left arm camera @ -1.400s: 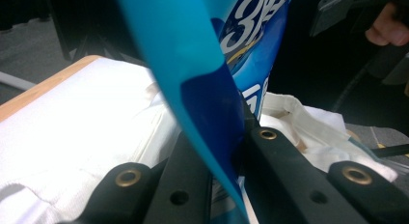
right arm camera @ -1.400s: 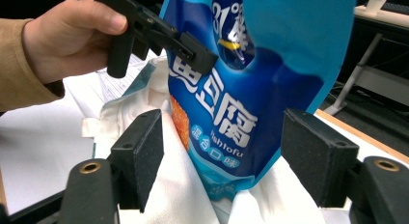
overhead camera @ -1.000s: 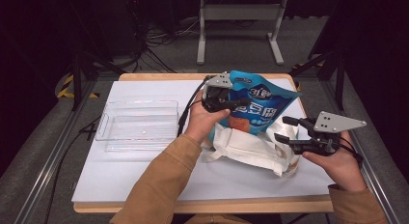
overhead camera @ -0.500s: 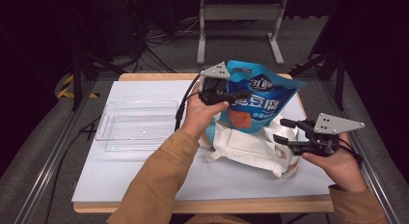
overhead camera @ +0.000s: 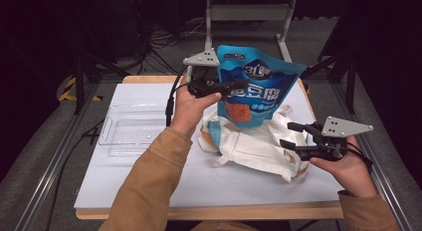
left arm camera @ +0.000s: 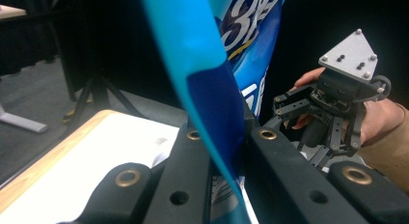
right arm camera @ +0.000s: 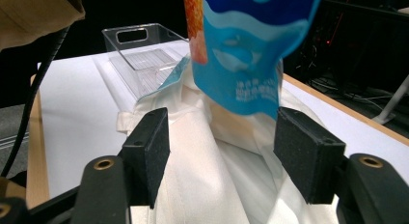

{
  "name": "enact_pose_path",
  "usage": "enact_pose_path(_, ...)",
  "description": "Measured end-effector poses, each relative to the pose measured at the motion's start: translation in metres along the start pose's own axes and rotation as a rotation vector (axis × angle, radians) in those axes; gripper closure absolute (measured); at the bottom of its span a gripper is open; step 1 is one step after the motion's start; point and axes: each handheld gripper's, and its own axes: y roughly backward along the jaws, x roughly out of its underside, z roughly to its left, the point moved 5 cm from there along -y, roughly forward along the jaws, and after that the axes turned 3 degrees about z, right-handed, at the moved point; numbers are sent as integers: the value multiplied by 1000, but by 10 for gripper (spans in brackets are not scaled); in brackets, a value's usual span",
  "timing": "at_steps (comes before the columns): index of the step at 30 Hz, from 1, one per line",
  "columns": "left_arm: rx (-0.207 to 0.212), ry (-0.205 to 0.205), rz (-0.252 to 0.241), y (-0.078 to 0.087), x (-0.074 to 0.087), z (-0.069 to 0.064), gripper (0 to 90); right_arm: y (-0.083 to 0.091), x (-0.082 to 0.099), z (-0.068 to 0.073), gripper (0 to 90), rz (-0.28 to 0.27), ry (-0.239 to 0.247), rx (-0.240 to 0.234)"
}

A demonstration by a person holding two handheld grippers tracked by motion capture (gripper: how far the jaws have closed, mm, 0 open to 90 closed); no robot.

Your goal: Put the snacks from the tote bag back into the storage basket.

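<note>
A blue snack pouch (overhead camera: 259,86) hangs upright in the air above a white cloth tote bag (overhead camera: 259,146). My left gripper (overhead camera: 234,85) is shut on the pouch's left edge; in the left gripper view the blue edge (left arm camera: 207,79) is pinched between the two jaws. My right gripper (overhead camera: 287,135) sits low at the bag's right side, open; its jaws have just been opening a little. In the right gripper view its pads (right arm camera: 147,147) stand apart over the bag's cloth (right arm camera: 202,185) without pressing on it, and the pouch's lower end (right arm camera: 241,50) hangs beyond them.
An empty clear plastic tray (overhead camera: 129,129) lies on the left of the white table sheet (overhead camera: 149,191). A metal frame (overhead camera: 249,12) stands behind the table, with cables on the dark floor. Rails run along both table sides.
My left gripper has risen with the pouch, lifting it up off the tote bag and turning it more upright. The right hand has stayed where it was.
</note>
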Motion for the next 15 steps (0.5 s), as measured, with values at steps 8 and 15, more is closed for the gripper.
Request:
enact_pose_path(8,-17,-2,-1,26,-1,5,896,-1,0,0,386,7,-13,6)
enact_pose_path(15,-67,3,1,55,2,11,895,-3,2,1,393,12,-17,-3)
